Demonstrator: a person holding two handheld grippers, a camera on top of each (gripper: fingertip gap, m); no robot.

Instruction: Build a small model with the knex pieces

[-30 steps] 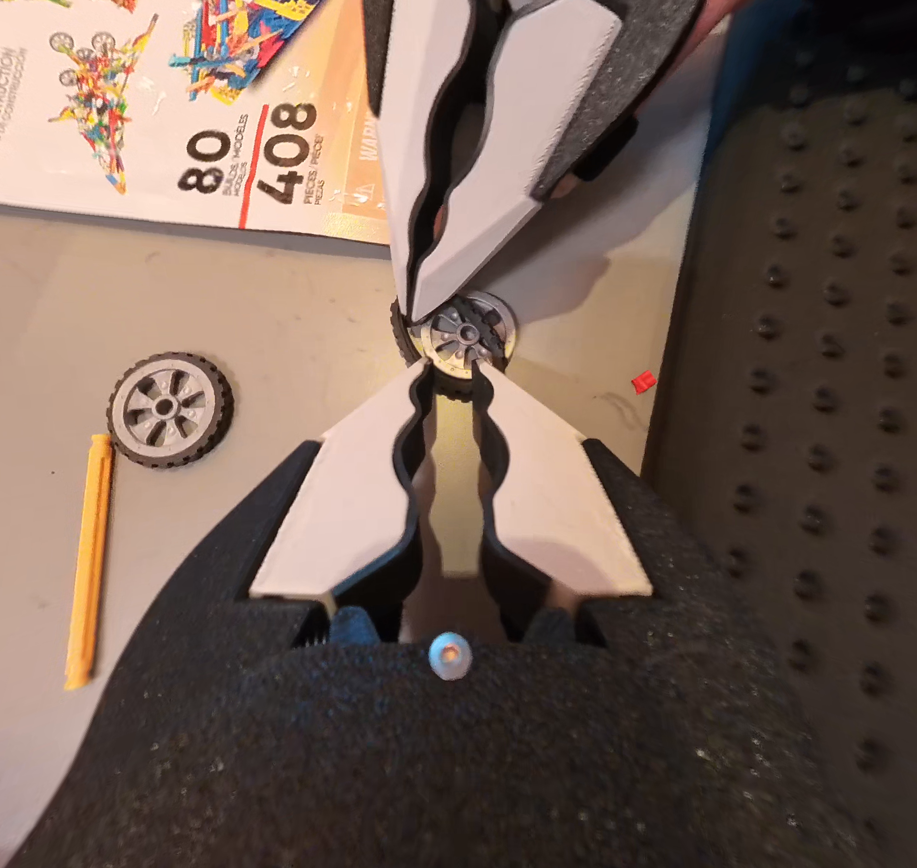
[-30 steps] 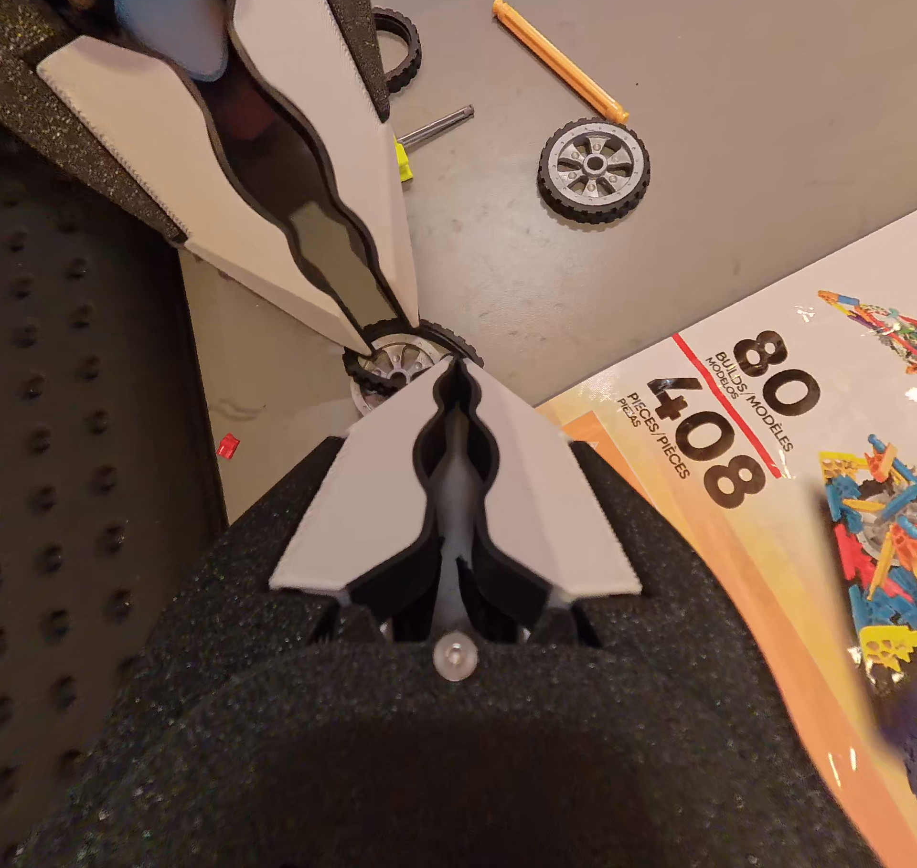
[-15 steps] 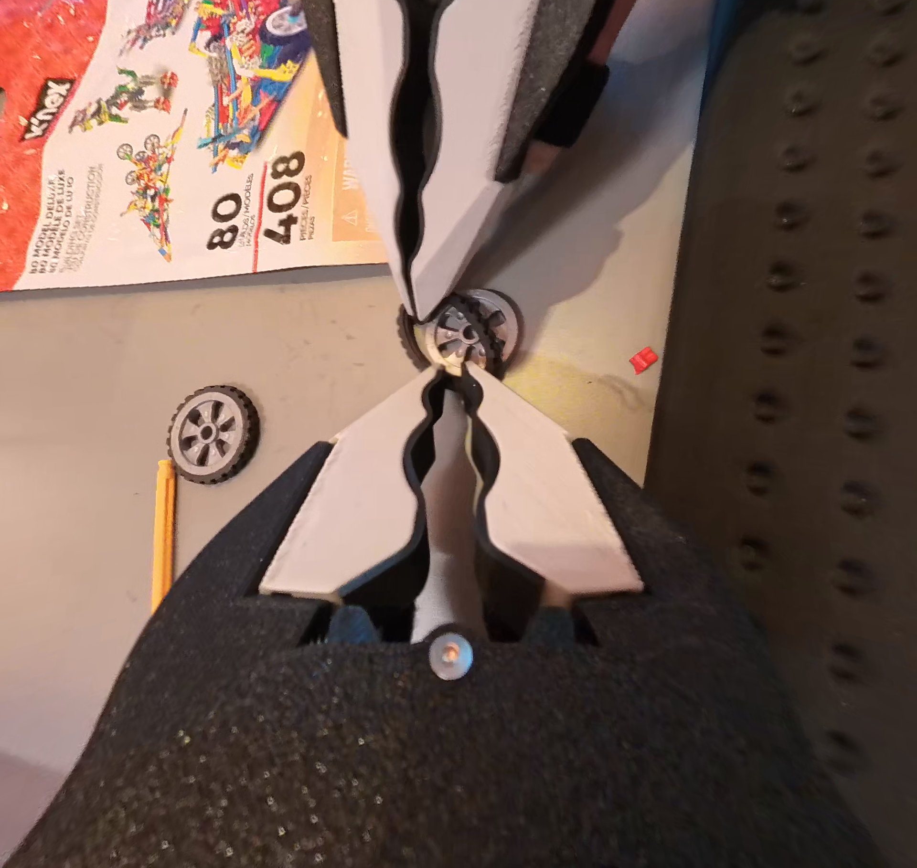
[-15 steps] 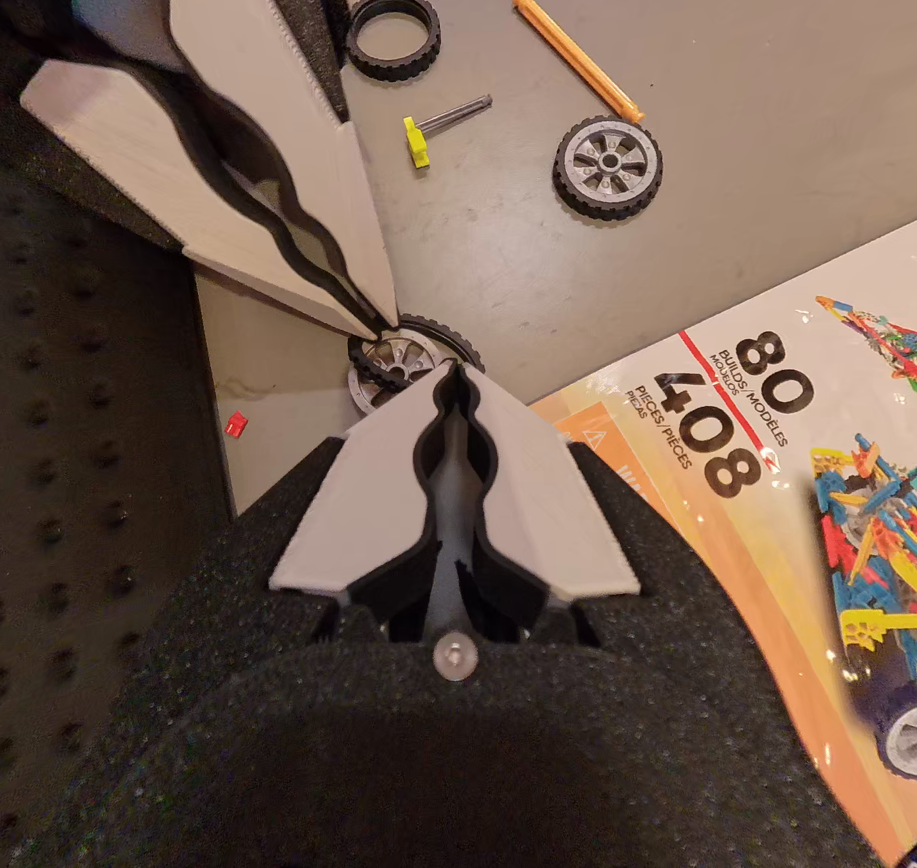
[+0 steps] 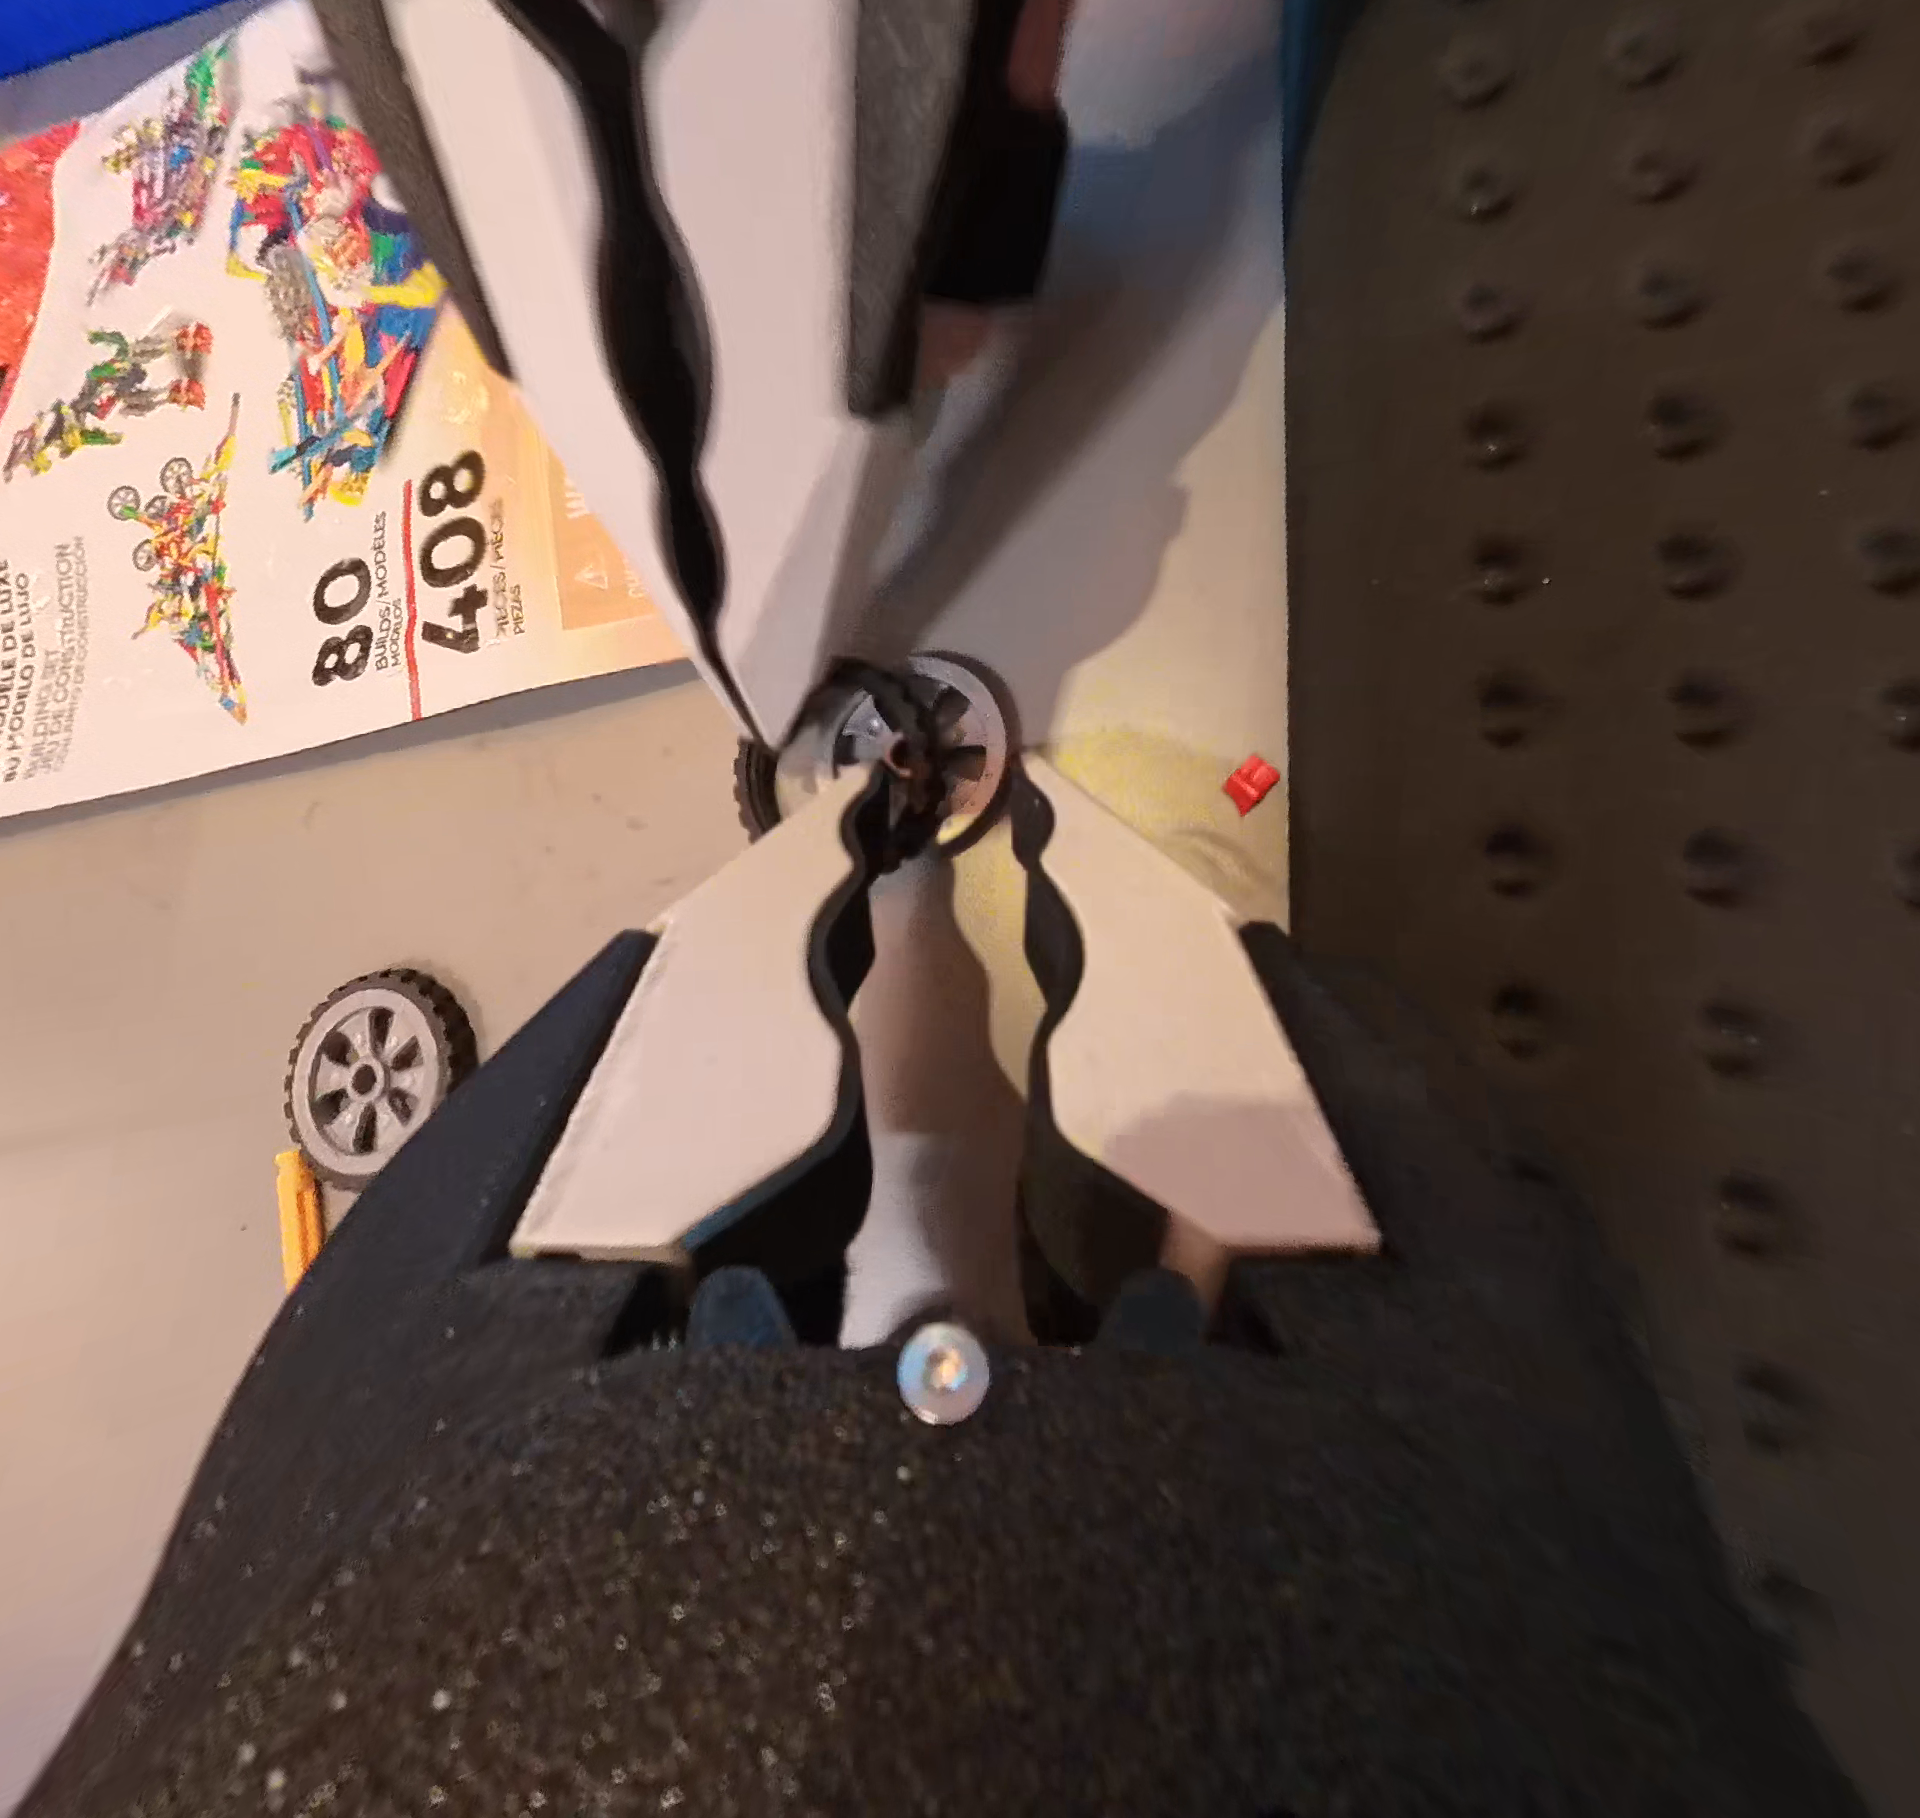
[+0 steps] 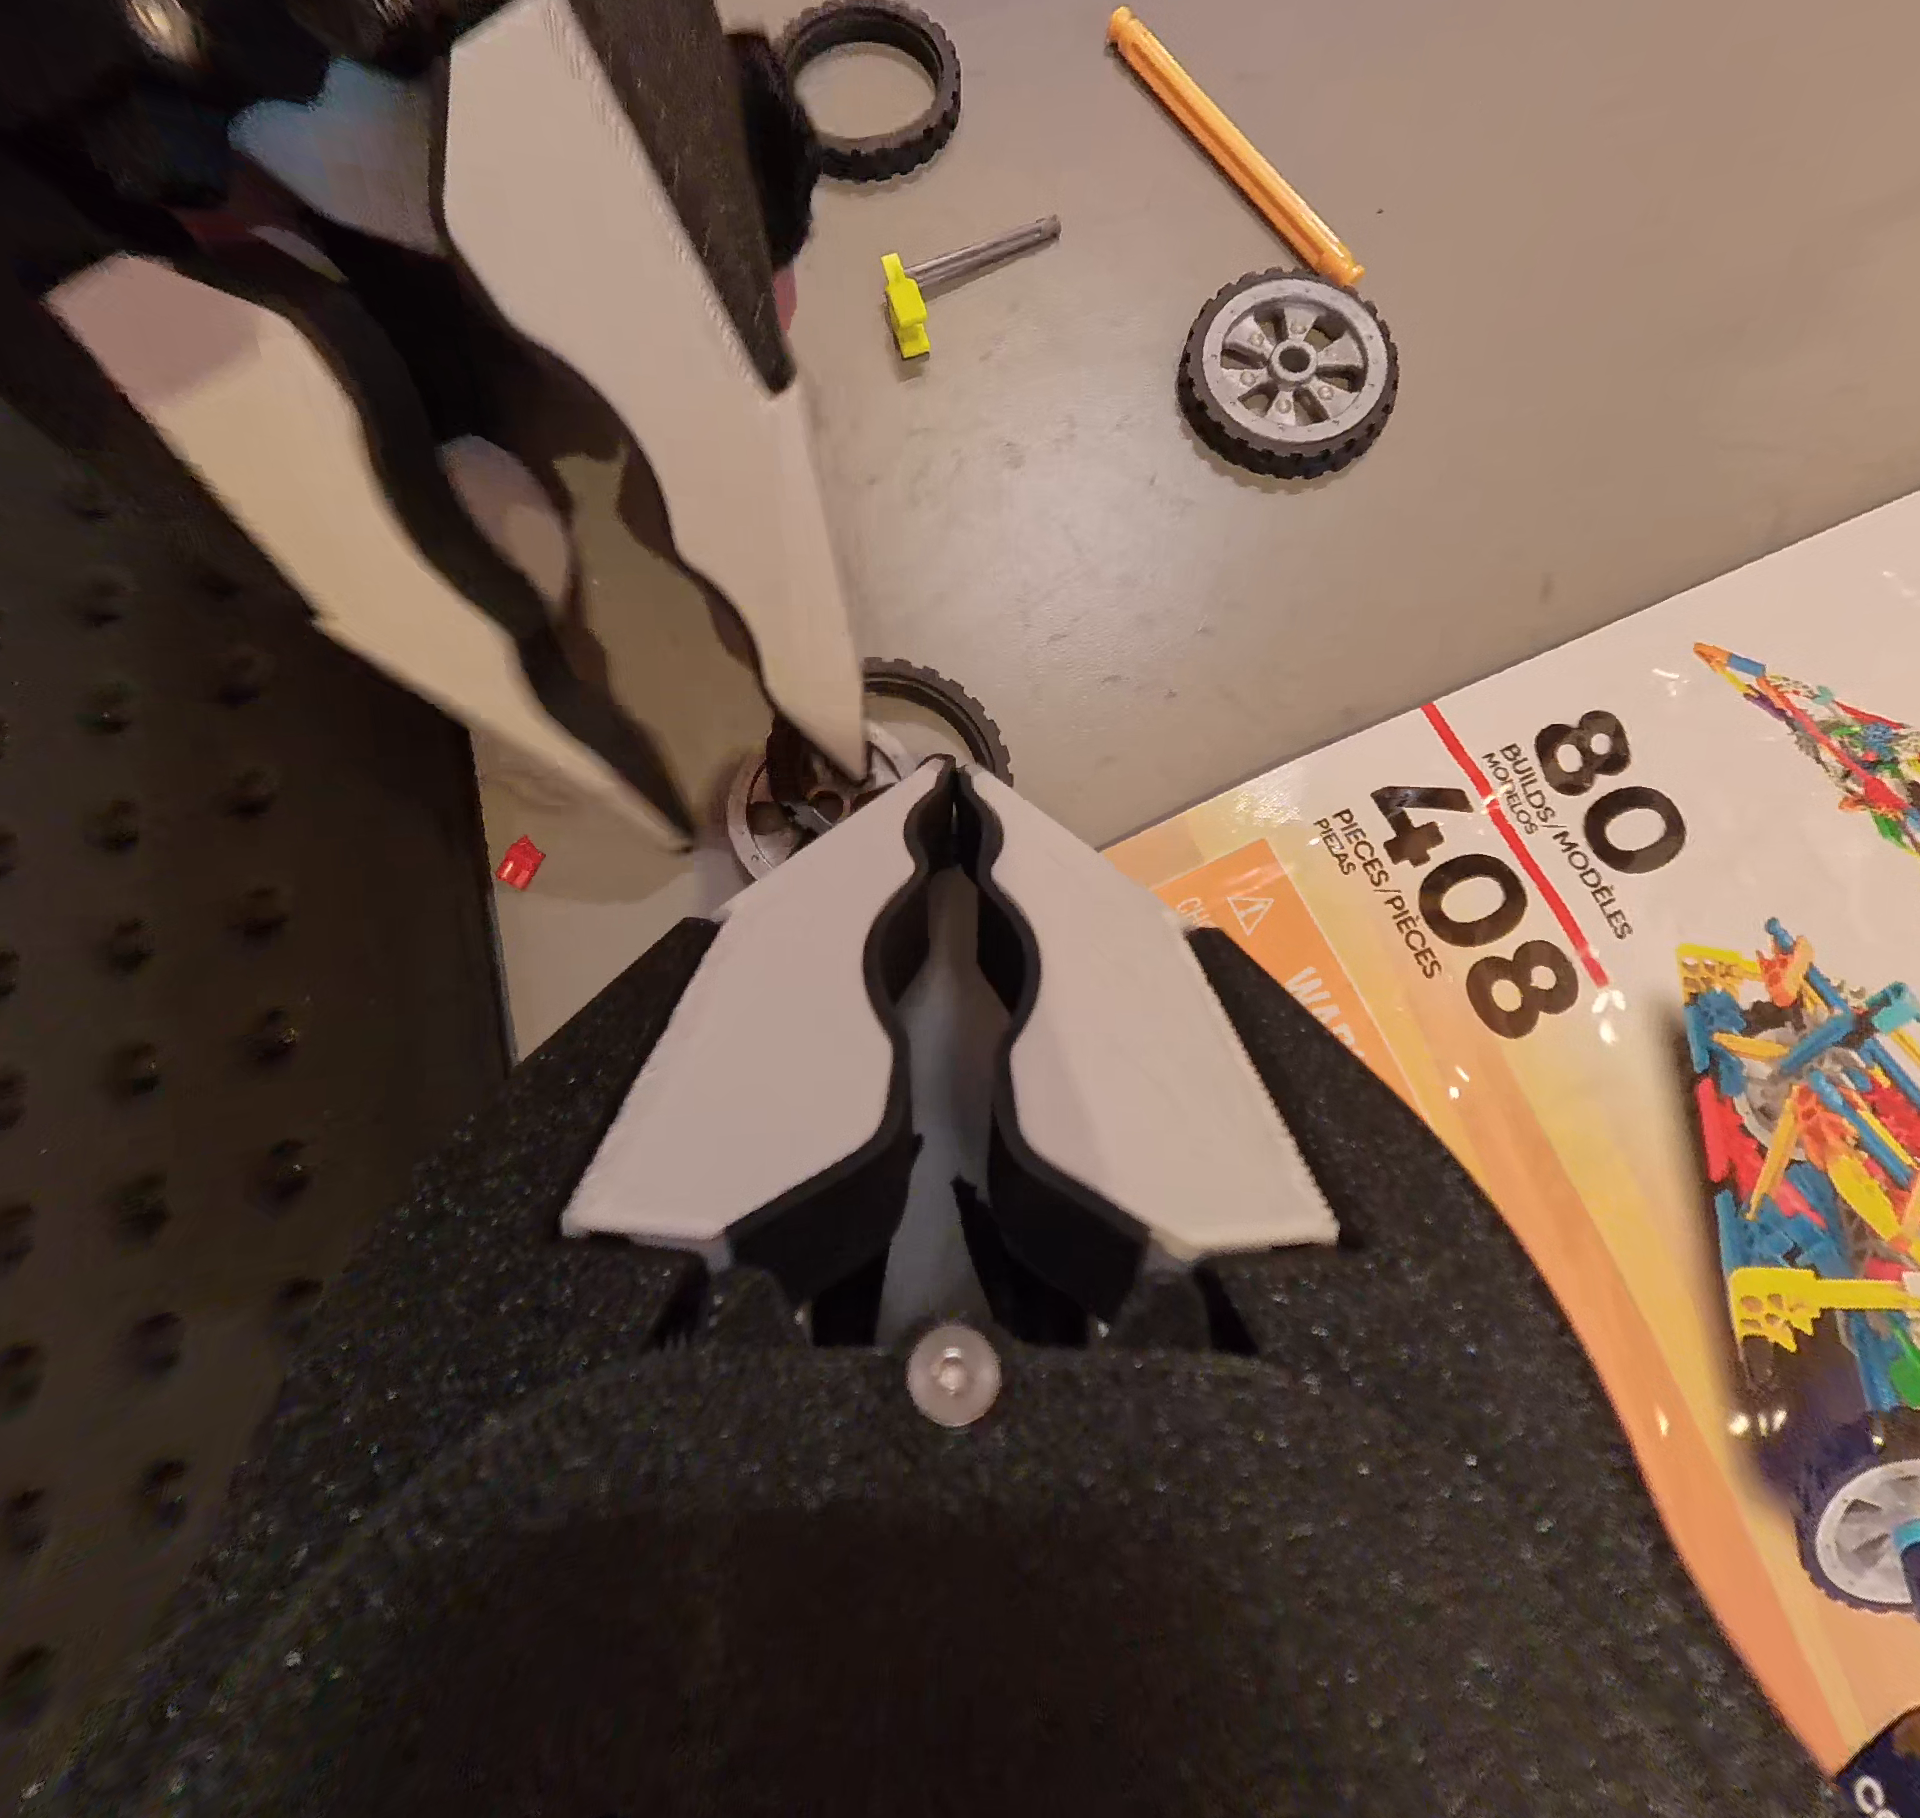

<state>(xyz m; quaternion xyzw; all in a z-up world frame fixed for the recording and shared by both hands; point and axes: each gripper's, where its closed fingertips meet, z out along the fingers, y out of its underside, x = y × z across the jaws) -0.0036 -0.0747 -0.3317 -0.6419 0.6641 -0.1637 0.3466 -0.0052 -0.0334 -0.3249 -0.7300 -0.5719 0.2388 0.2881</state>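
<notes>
Down at the table's edge, both grippers are meeting over one small toy wheel (image 5: 940, 745), a grey spoked plastic hub with its knobbly black rubber tyre (image 6: 940, 703) sitting askew, partly peeled off the rim. The left gripper (image 5: 935, 812) is holding its white wedge-shaped fingers, lined with wavy black rubber, spread apart, with the left-hand tip touching the tyre and the other tip beside the hub. The right gripper (image 6: 951, 781) is keeping its fingers pressed together at the tips, right against the wheel; whether anything is pinched between them cannot be told. Its blurred outline is coming in from above in the left wrist view (image 5: 764, 719).

Smooth grey-beige tabletop (image 6: 1143, 521) is carrying the other pieces: a complete wheel (image 6: 1288, 371) lying flat, a slim orange rod (image 6: 1231, 142) just beside it, a loose empty black tyre ring (image 6: 871, 101), and a thin grey metal-looking pin with a yellow-green clip (image 6: 906, 305) on its end. A tiny red piece (image 5: 1250, 783) is lying near the table's edge, next to a dark studded rubber mat (image 5: 1610, 625). A glossy printed box (image 6: 1558, 937), showing colourful models, is lying flat just beside the right gripper.
</notes>
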